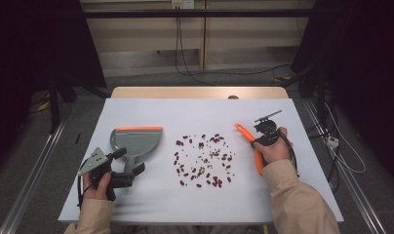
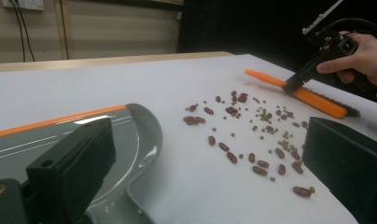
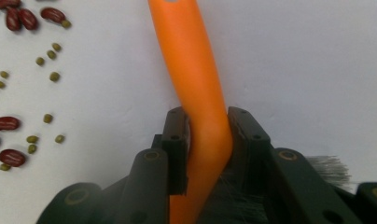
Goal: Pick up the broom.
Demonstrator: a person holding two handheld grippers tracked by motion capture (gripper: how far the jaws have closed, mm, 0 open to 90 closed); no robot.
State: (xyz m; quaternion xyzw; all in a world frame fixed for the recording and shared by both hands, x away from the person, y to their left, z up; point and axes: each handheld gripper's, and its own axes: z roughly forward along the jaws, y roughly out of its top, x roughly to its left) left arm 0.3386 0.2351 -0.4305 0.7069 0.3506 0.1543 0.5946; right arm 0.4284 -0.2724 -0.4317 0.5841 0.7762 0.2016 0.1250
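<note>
A grey dustpan (image 1: 136, 141) with an orange front lip lies on the left of the white board, its handle toward me. My left gripper (image 1: 130, 161) stands open, one jaw on each side of that handle; in the left gripper view (image 2: 205, 158) the jaws are wide apart over the dustpan (image 2: 126, 135). Red beans (image 1: 201, 145) and small green ones lie scattered mid-table (image 2: 231, 157). My right gripper (image 1: 256, 142) is shut on the handle of an orange brush (image 1: 259, 163), which lies flat on the table. The right gripper view (image 3: 207, 126) shows both pads pressed against the brush (image 3: 191, 60).
The white board (image 1: 185, 204) covers a wooden table whose far edge (image 1: 200, 92) shows beyond it. Cables (image 1: 341, 146) trail on the floor to the right. Dark bristles (image 3: 329, 165) stick out beside the right jaw. Bare board lies in front of the beans.
</note>
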